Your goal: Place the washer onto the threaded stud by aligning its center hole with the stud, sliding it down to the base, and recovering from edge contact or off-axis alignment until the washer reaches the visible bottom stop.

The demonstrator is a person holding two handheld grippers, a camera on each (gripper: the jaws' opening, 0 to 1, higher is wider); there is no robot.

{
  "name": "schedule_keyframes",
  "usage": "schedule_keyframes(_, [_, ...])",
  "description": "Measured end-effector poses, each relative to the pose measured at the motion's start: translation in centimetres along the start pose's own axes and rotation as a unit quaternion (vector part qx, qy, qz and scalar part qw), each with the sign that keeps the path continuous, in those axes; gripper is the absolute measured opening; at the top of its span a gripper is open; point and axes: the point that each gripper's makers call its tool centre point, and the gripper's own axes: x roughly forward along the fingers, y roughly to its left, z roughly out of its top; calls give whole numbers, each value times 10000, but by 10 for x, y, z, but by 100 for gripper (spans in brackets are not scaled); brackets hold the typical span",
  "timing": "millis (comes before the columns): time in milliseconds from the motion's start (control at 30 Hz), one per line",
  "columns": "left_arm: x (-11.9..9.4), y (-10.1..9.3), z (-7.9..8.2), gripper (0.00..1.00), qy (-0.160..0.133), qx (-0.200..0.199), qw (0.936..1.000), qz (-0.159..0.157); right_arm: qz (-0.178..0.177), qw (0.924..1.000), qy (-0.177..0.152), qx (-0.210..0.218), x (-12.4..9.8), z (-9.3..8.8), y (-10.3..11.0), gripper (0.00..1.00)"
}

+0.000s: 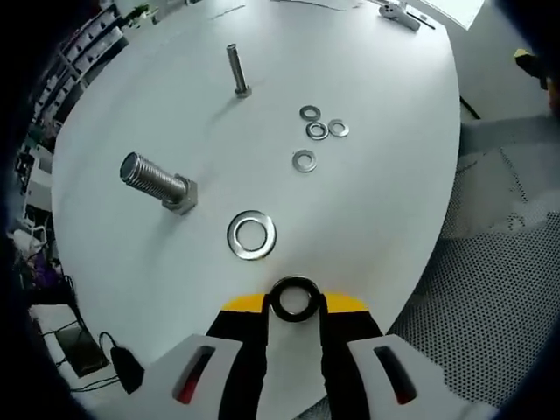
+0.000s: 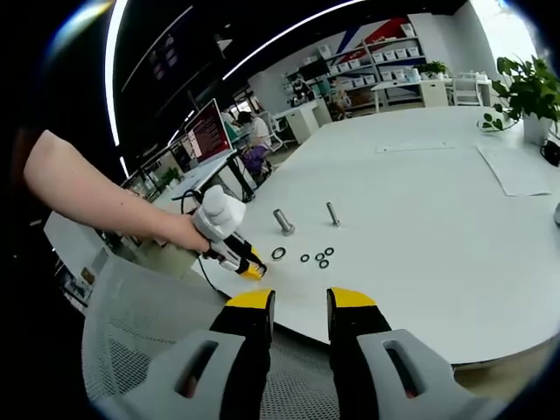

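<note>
My left gripper (image 1: pixel 296 304) is shut on a dark metal washer (image 1: pixel 295 298), held edge-on between its yellow-tipped fingers just above the white table (image 1: pixel 376 201). A larger silver washer (image 1: pixel 251 235) lies flat just ahead. Beyond it to the left a thick threaded stud (image 1: pixel 156 179) stands on its hex base. A thin stud (image 1: pixel 236 69) stands farther back. In the right gripper view my right gripper (image 2: pixel 300 306) is open and holds nothing, off the table's near edge. There a person's hand holds the left gripper (image 2: pixel 234 251) near the thick stud (image 2: pixel 283 221) and the thin stud (image 2: pixel 333 213).
Several small washers (image 1: pixel 315 131) lie loose right of the thin stud. A small metal piece (image 1: pixel 398 13) sits at the far edge. A mesh chair back (image 2: pixel 131 332) is near the table's front edge. A sheet of paper (image 2: pixel 516 171) and a potted plant (image 2: pixel 525 92) are far right.
</note>
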Motion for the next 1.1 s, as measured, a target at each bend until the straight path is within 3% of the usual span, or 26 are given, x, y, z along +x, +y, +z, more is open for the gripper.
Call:
schedule_keyframes(367, [-2, 7, 8, 19, -33, -340, 9994, -18, -5, 10000, -8, 15, 0, 1, 0, 27])
schedule_keyframes(533, [-3, 10, 11, 19, -47, -111, 9999, 6, -19, 10000, -13, 26, 0, 1, -1, 27])
schedule_keyframes(767, [-21, 19, 24, 19, -146, 163, 9997, 83, -15, 10000, -17, 28, 1, 1, -1, 27])
schedule_keyframes(1100, [-47, 55, 56, 19, -437, 354, 9978, 361, -33, 10000, -49, 48, 1, 2, -2, 27])
